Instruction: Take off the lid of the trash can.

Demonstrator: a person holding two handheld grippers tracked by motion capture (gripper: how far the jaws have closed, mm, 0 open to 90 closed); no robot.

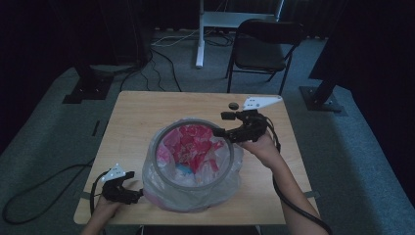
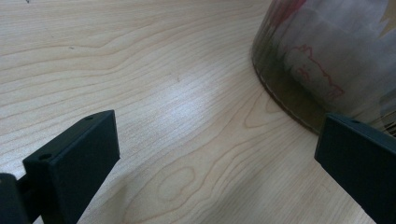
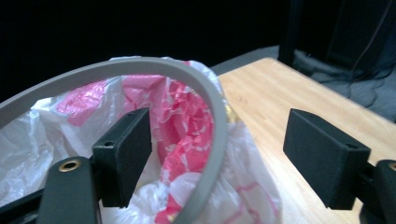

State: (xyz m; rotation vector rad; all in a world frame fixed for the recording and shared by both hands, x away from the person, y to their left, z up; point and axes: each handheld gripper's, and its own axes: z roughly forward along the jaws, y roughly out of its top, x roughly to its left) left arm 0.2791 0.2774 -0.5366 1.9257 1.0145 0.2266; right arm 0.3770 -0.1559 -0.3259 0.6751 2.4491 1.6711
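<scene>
While the right gripper straddles the bin rim, jaws wide apart, it grips nothing. Left gripper — open too, empty — sits beside the bag.

No readable text, label, brand or number appears; the bin liner bears only illegible red marks.

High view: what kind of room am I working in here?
Probably a lab or recording studio: a small wooden table on grey carpet, dark curtains around, a folding chair and loose floor cables.
</scene>
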